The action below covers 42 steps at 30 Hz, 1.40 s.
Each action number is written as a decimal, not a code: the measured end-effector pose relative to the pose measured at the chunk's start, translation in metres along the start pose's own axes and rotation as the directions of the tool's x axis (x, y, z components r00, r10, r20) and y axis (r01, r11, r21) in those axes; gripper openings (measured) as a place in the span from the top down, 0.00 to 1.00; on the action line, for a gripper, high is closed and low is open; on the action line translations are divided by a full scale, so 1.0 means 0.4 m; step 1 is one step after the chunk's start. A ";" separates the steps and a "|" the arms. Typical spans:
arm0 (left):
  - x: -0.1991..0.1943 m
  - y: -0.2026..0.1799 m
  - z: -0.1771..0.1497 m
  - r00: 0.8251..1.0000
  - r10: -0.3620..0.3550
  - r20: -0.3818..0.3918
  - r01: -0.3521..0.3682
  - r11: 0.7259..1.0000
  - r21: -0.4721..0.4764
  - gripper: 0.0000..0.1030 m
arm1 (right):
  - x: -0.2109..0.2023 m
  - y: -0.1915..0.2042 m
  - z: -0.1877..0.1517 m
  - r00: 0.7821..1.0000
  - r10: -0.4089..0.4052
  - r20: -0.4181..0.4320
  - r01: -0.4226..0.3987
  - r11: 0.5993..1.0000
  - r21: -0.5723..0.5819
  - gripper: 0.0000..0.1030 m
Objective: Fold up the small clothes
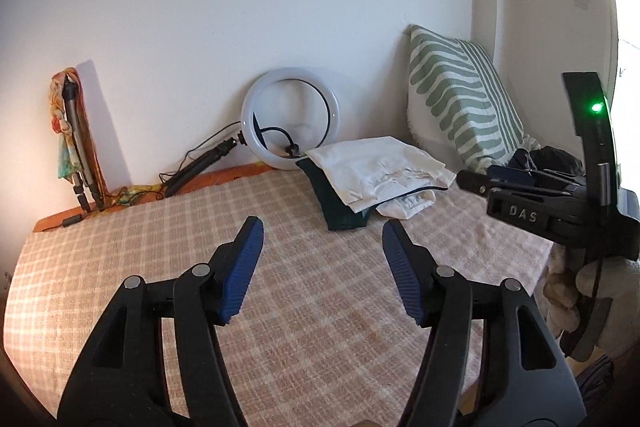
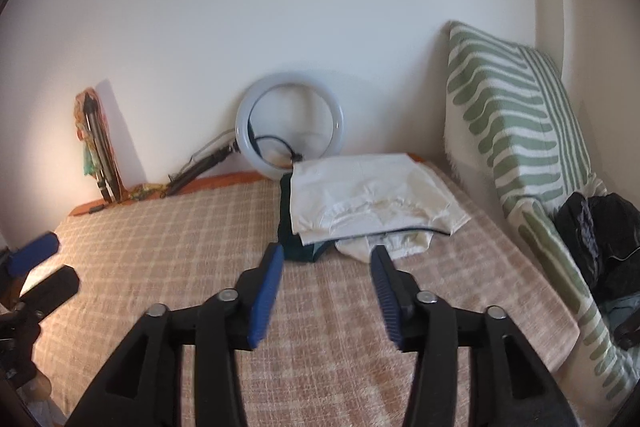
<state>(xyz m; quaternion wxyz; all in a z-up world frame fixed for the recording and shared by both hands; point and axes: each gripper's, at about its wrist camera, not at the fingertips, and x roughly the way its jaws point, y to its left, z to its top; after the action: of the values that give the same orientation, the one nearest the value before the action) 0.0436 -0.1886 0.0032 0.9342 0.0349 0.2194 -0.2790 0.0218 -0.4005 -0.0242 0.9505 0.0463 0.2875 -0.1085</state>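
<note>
A stack of folded clothes lies at the far side of the bed: a white garment [image 1: 376, 167] [image 2: 364, 195] on top, a dark green one [image 1: 334, 205] [image 2: 290, 239] under it, and a crumpled white piece [image 1: 408, 205] [image 2: 396, 243] at its front. My left gripper [image 1: 322, 229] is open and empty above the checked bedspread [image 1: 200, 259], short of the stack. My right gripper [image 2: 328, 255] is open and empty, its tips just in front of the stack. The right gripper's body also shows at the right of the left wrist view [image 1: 560, 195].
A ring light [image 1: 292, 119] [image 2: 290, 125] leans on the wall behind the stack. A green-striped pillow [image 1: 460, 95] [image 2: 516, 131] stands at the right, with dark clothes [image 2: 600, 231] beside it. A tripod with a coloured cloth [image 1: 76, 131] leans at the far left.
</note>
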 end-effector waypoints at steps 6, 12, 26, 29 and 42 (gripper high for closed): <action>0.019 0.012 -0.028 0.999 0.025 -0.033 -0.024 0.999 0.025 0.18 | 0.006 0.000 -0.009 0.999 -0.019 0.040 0.018 1.000 0.025 0.08; 0.021 0.018 -0.033 0.998 0.061 -0.035 -0.059 0.997 0.043 0.03 | 0.021 0.026 -0.010 0.995 -0.066 0.076 0.066 0.998 0.005 0.00; 0.018 0.009 -0.049 0.993 0.107 -0.056 -0.102 0.991 0.086 0.00 | 0.045 0.050 -0.035 0.996 -0.064 0.054 0.065 0.998 -0.011 0.00; 0.020 0.013 -0.050 0.992 0.104 -0.066 -0.100 0.993 0.071 0.00 | 0.047 0.052 -0.038 0.997 -0.061 0.046 0.062 0.998 -0.007 0.00; 0.016 0.016 -0.049 0.992 0.113 -0.061 -0.109 0.992 0.064 0.00 | 0.052 0.049 -0.041 0.998 -0.058 0.039 0.057 0.998 0.018 0.00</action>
<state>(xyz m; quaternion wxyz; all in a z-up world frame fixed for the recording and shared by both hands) 0.0444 -0.1827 -0.0175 0.9392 0.0844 0.2388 -0.2319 0.0344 -0.3829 -0.0490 0.9521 0.0437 0.2689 -0.1390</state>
